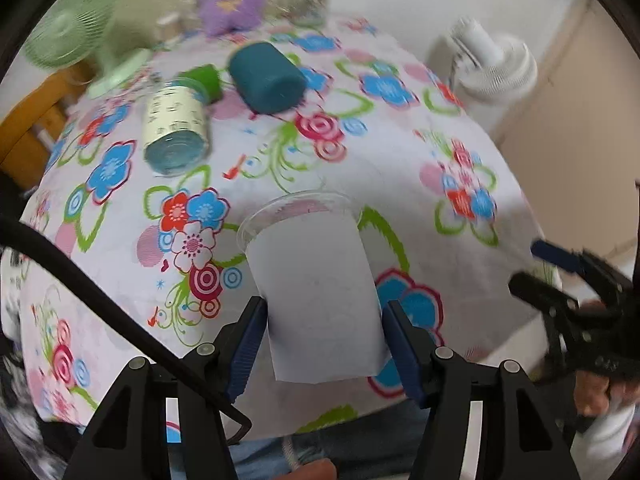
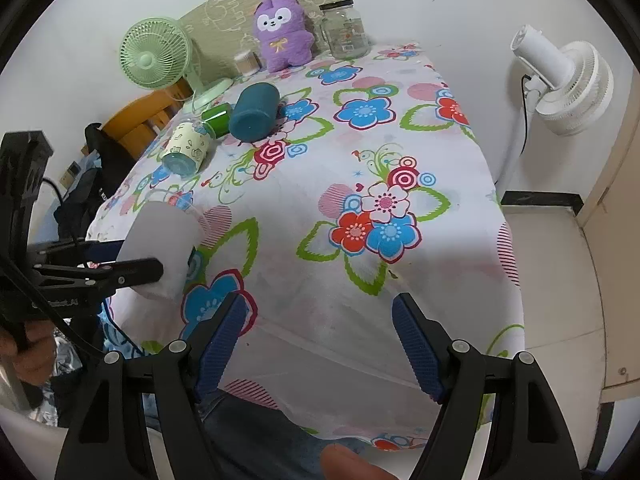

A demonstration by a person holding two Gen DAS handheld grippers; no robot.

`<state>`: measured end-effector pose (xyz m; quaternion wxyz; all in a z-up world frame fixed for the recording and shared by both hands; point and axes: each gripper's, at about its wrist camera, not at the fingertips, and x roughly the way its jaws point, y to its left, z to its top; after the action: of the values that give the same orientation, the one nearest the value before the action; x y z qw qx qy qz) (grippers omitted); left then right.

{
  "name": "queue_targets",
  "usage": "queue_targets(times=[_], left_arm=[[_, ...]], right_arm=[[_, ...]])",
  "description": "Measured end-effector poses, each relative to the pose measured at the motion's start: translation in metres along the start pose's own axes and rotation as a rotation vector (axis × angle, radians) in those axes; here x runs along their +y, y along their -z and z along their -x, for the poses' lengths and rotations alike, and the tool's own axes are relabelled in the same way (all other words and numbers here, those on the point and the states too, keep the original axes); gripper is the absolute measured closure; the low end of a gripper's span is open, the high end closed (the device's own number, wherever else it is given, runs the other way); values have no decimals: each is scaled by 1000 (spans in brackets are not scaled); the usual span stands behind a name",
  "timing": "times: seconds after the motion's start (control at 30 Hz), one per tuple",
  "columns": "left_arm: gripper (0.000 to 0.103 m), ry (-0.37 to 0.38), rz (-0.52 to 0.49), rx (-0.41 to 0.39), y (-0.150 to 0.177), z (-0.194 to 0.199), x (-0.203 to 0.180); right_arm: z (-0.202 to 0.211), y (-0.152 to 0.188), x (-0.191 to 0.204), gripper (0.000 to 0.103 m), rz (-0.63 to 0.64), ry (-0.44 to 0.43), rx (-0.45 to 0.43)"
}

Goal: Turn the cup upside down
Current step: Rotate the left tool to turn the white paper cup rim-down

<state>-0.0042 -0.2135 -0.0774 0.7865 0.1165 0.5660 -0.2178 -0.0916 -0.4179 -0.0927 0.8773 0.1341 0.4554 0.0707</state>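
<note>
A clear plastic cup with a white paper sleeve (image 1: 320, 296) is held between the blue pads of my left gripper (image 1: 325, 324), tilted with its rim pointing away toward the table. In the right wrist view the same cup (image 2: 164, 248) hangs at the left above the table's front left edge, clamped by the left gripper (image 2: 136, 268). My right gripper (image 2: 316, 332) is open and empty above the front of the flowered tablecloth (image 2: 360, 160); it also shows at the right edge of the left wrist view (image 1: 560, 276).
A teal cup (image 2: 254, 112), a patterned cup (image 2: 186, 148) and a green cup (image 2: 216, 118) lie on their sides at the back left. A green fan (image 2: 156, 54), a purple plush (image 2: 282, 32) and a glass jar (image 2: 344, 30) stand at the far edge. A white fan (image 2: 564, 80) stands right of the table.
</note>
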Motion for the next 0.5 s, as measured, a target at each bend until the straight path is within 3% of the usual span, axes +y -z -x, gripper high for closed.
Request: queue_targets(times=[0.3,0.5], left_arm=[[41,-53,-228,272,-19,1,-5],[41,-31,-315,530,-25,-12,-9]], right_arm=[[-3,0,-2,25,-4,-17,0],[-7,3,0,25,2,-31,8]])
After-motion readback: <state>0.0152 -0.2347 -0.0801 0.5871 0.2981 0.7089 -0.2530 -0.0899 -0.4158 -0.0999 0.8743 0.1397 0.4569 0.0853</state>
